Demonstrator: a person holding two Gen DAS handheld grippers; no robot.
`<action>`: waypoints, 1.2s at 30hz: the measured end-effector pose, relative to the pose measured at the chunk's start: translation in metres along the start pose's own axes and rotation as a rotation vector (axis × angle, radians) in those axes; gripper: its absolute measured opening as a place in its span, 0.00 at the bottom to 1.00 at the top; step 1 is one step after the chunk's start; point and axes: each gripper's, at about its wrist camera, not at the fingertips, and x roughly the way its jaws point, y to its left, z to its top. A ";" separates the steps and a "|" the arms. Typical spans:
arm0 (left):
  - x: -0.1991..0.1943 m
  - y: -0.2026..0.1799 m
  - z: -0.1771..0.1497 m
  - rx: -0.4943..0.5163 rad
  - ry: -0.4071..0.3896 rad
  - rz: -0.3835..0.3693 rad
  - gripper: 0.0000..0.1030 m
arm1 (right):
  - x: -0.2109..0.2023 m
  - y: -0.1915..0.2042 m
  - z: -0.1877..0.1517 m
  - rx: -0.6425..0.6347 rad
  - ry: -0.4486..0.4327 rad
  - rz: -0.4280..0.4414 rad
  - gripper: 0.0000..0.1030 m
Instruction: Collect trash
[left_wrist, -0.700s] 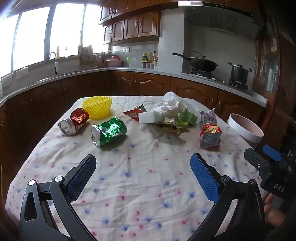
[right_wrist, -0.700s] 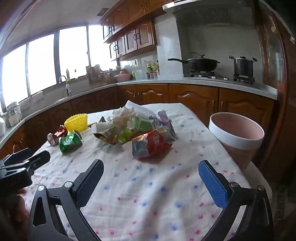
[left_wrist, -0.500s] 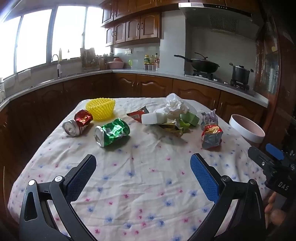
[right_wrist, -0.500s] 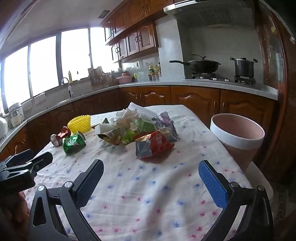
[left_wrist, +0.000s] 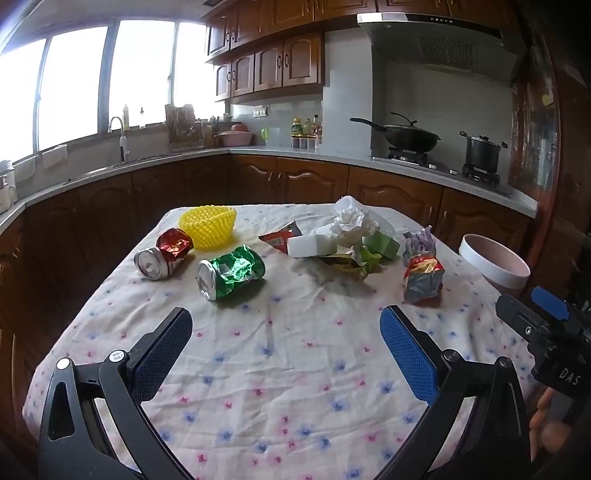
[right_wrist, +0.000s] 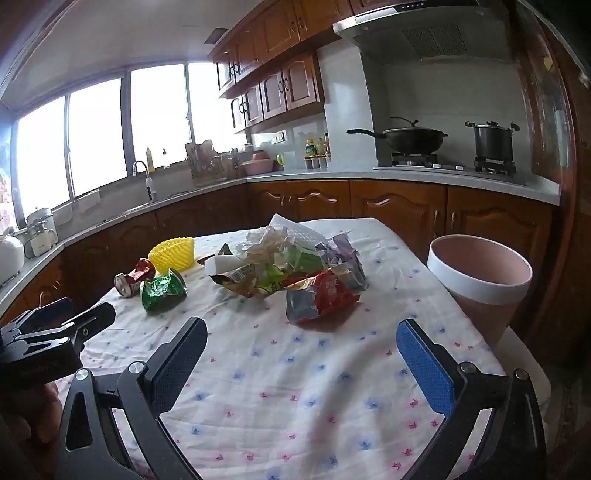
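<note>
Trash lies on the flowered tablecloth (left_wrist: 288, 362): a crushed green can (left_wrist: 231, 272), a crushed red can (left_wrist: 162, 253), a red snack bag (left_wrist: 423, 277), and a heap of wrappers, a white block and crumpled tissue (left_wrist: 347, 236). The same trash shows in the right wrist view: green can (right_wrist: 162, 290), red bag (right_wrist: 319, 297), heap (right_wrist: 273, 258). A pink bin (right_wrist: 480, 286) stands off the table's right side. My left gripper (left_wrist: 286, 328) is open and empty over the near cloth. My right gripper (right_wrist: 301, 339) is open and empty, short of the red bag.
A yellow mesh basket (left_wrist: 208, 226) sits at the table's far left. The pink bin (left_wrist: 495, 266) shows at right in the left wrist view. Wooden cabinets and a counter with stove, wok (left_wrist: 406, 138) and pot ring the room. The table edge runs close on both sides.
Both grippers have drawn back and risen a little from the table, so the trash looks slightly farther. Both stay open and empty. Nothing on the table moved.
</note>
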 end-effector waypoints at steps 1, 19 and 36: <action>-0.001 0.000 0.000 0.000 0.000 0.001 1.00 | -0.001 0.000 0.000 0.000 -0.002 0.002 1.00; 0.002 -0.008 0.002 0.009 0.003 0.007 1.00 | 0.001 0.001 0.001 0.007 -0.010 0.013 1.00; 0.007 -0.017 0.004 0.004 0.010 0.008 1.00 | 0.002 0.004 0.002 0.007 -0.012 0.024 1.00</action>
